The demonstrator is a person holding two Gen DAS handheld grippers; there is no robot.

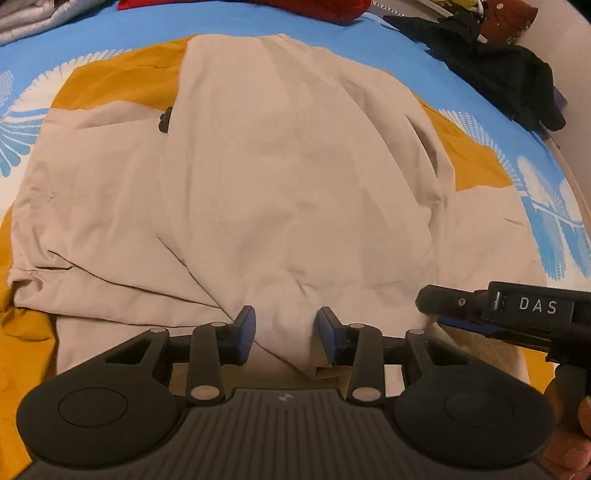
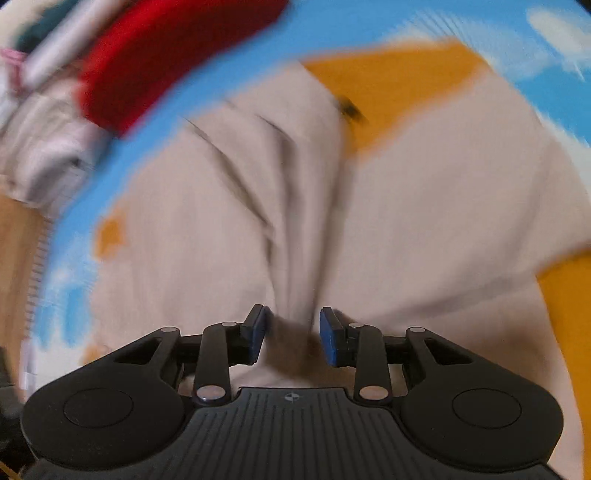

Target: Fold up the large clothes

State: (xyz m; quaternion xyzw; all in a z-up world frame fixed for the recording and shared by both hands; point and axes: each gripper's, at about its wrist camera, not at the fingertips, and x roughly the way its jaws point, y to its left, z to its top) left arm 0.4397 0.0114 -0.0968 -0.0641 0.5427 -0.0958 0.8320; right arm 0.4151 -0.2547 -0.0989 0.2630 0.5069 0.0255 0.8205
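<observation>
Beige garment (image 1: 295, 177) lies spread on the bed (image 1: 110, 29), over an orange cloth (image 1: 110, 85); it fills the centre of the left wrist view, long axis running from bottom centre to top centre of frame, i.e. straight ahead of the tongs.

Left tongs (image 1: 286, 334): partly open, a raised fold of the garment's near edge standing between the pads. Pads sit close on either side of the fold; firm contact cannot be told.

Right tongs (image 2: 293, 334): same partial opening, a bunched ridge of garment (image 2: 332, 206) in the gap. View is motion-blurred, so grip cannot be confirmed. Seen at lower right of the left wrist view, the right tongs (image 1: 436, 301) sit just beside the left, at the same near edge.

Judgement: both are equally near; fold would run away from them, along the long axis.
</observation>
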